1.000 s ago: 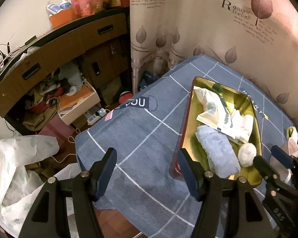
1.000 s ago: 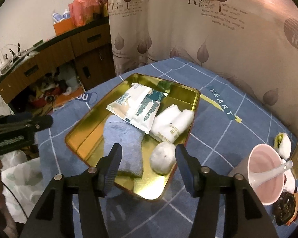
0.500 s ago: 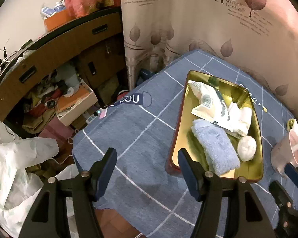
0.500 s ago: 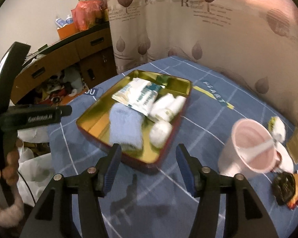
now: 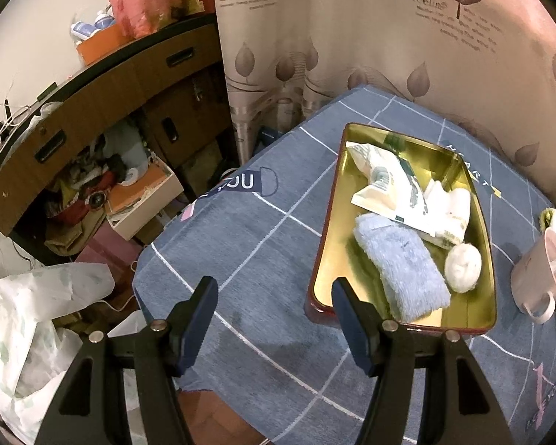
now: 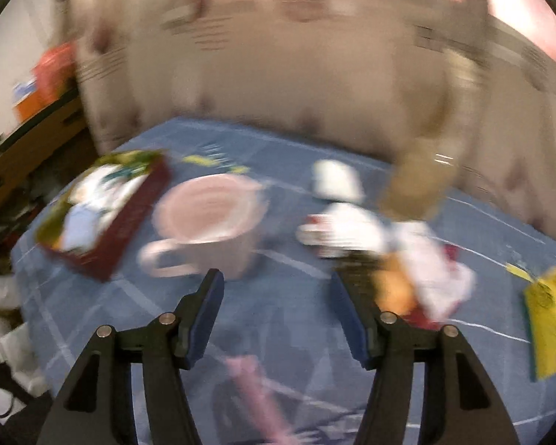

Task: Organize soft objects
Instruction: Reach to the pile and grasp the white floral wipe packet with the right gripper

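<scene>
A gold tin tray sits on the blue checked tablecloth. It holds a folded light-blue fluffy towel, a white soft ball, paper packets and white rolled cloths. My left gripper is open and empty, hovering near the tray's near-left corner. My right gripper is open and empty; its view is motion-blurred. It faces a pink mug, with the tray to the left and a blurred pile of white and orange items to the right.
The pink mug with a spoon stands right of the tray. A yellow sponge lies at far right. A leaf-print curtain hangs behind the table. A cluttered wooden cabinet and a white plastic bag are to the left, beyond the table's edge.
My right gripper has swung fast to the right, from over the tray toward the mug and the pile. My left gripper has drifted slightly; the right gripper has left its view.
</scene>
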Motion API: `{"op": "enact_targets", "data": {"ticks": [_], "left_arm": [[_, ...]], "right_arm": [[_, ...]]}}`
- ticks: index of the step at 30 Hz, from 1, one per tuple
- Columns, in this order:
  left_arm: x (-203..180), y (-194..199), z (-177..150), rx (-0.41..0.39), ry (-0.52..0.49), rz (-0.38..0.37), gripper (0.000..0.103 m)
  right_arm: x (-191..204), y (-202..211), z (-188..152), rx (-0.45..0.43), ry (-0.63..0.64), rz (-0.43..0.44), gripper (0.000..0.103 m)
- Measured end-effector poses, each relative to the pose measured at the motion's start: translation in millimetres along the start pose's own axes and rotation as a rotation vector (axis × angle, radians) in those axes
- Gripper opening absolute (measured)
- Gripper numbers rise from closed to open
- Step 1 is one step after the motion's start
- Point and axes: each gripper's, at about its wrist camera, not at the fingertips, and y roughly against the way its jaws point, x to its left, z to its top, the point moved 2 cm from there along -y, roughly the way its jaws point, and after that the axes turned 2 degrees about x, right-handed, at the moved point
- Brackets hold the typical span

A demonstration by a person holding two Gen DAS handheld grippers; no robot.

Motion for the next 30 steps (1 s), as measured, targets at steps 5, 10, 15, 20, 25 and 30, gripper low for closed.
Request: {"op": "enact_targets", "data": {"ticks": [5, 10, 15, 20, 25, 30], "left_arm": [[-2.8, 0.5, -0.9, -0.002, -0.014, 0.0, 0.065], [-6.7, -0.9, -2.0, 0.005, -0.024, 0.003, 0.065], [-11.4, -1.3, -2.7, 0.008, -0.04, 0.0, 0.065], [-20.5, -1.9, -3.7, 0.006, -0.078, -0.002, 0.065], [-27.5, -3.1, -4.8, 0.007, -0.102, -0.004, 0.065], [-30.7, -5.0, -5.4, 0.005, -0.111, -0.025, 0.065]], "right_arm": [[-66.7, -10.7, 4.0, 0.016, -0.142, -0.069, 0.058], [-97.8, -31.6, 9.9, 0.038, -0.172, -0.131, 0.074], [-97.0, -55.7, 15.1, 0.072, -0.131, -0.15, 0.077], [-107.1, -73.7, 12.6, 0.095, -0.145, -0.171, 0.077], [-128.7, -75.2, 5.0, 0.089, -0.208, -0.155, 0.065], [-138.2, -69.4, 0.7, 0.055, -0.254, -0.123, 0.049]]}}
